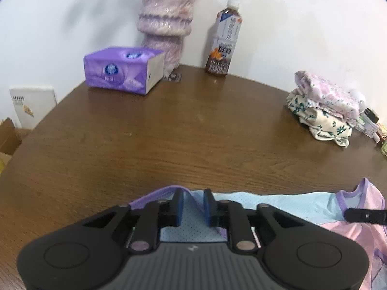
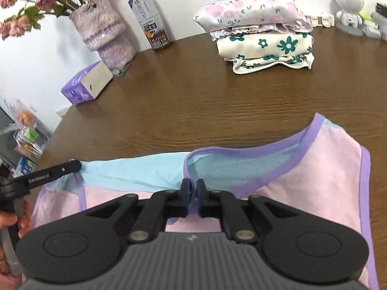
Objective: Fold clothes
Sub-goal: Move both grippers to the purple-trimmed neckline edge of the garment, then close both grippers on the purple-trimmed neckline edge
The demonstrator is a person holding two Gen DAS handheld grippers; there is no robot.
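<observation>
A pink and light-blue mesh top with purple trim [image 2: 302, 181] lies flat on the brown wooden table [image 2: 193, 101], near its front edge. My right gripper [image 2: 192, 193] is shut on a small fold of the blue cloth just below the neckline, which shows pinched between the pads. My left gripper [image 1: 192, 201] stands over the top's light-blue part [image 1: 278, 205] by a purple hem. Its pads are apart, with cloth lying in the gap and not pressed. One black finger [image 2: 48, 172] of the left gripper shows at the left of the right wrist view.
A stack of folded floral clothes [image 2: 263, 31] sits at the back right. A purple tissue box [image 1: 123, 70], a fluffy vase [image 1: 164, 19] and a tea bottle [image 1: 222, 41] stand along the wall. Small items [image 2: 348, 9] crowd the far right corner. A hand [image 2: 9, 220] grips the left handle.
</observation>
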